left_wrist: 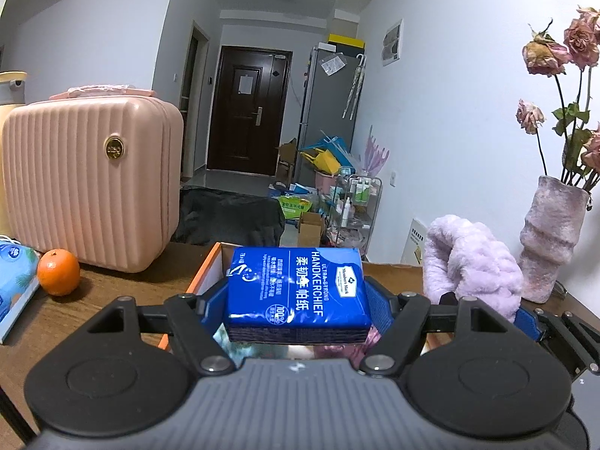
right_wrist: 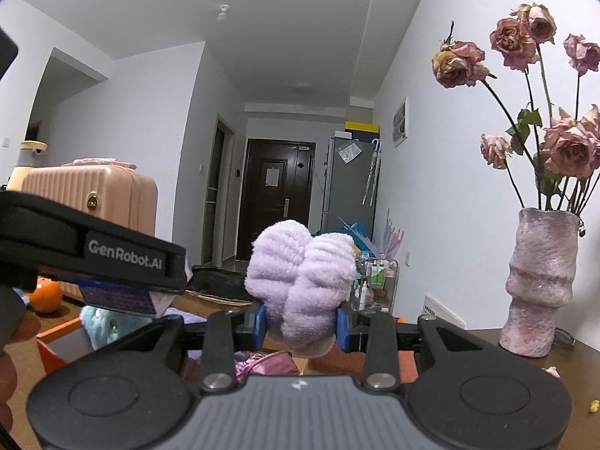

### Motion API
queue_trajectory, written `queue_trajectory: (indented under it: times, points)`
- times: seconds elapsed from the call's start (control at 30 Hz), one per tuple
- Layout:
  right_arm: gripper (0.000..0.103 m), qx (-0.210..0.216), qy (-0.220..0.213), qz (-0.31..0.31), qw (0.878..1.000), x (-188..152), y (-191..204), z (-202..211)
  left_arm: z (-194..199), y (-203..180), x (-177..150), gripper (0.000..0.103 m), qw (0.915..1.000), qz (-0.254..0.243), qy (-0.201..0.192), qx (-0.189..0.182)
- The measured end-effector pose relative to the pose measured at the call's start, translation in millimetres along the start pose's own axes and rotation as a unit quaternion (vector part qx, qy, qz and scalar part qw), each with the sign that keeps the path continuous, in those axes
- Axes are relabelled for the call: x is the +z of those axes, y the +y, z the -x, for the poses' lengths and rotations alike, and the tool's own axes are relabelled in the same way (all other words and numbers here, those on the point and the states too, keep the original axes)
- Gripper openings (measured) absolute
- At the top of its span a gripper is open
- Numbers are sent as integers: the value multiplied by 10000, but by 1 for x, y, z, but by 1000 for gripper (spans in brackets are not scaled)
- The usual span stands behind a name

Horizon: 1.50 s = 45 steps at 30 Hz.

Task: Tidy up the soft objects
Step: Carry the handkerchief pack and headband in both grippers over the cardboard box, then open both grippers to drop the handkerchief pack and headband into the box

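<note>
Wooden table (left_wrist: 112, 292): left gripper (left_wrist: 298, 300) clamps a blue tissue pack (left_wrist: 296, 288); only the right view shows right gripper (right_wrist: 302, 324) pinching lilac plush (right_wrist: 300, 281).

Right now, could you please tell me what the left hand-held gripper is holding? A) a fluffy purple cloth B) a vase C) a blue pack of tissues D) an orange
C: the left hand-held gripper is clamped on the blue pack of tissues.
</note>
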State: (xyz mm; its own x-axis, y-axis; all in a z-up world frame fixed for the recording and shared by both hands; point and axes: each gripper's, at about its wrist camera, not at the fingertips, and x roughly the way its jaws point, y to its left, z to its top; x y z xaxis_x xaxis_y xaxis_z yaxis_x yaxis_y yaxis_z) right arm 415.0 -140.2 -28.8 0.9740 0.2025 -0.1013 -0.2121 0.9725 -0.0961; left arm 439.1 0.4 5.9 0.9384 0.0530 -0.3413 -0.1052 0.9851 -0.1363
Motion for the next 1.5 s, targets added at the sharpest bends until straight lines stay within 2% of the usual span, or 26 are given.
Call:
queue_trajectory:
  times: [0.5,1.03,1.37,1.43,1.5]
  points:
    - [34,95,101,-7,9999,1,0,-35,-28,1,10,74,10000,-52,-56,37]
    - [35,203,439,-124,9988,2,-3,-69,-54,3,16,74,9998,-175,-4,103]
    - [38,237,566,-165,9980,1,-5,-74,-62,3,11,74,9996,-228,98,135]
    - [39,251,610,-203,9976,1,-6,-74,-62,3,12,75,9996,-232,90,145]
    - [41,265,644,-247,9973,0,-8,-74,-62,4,12,80,9995,-204,93,203]
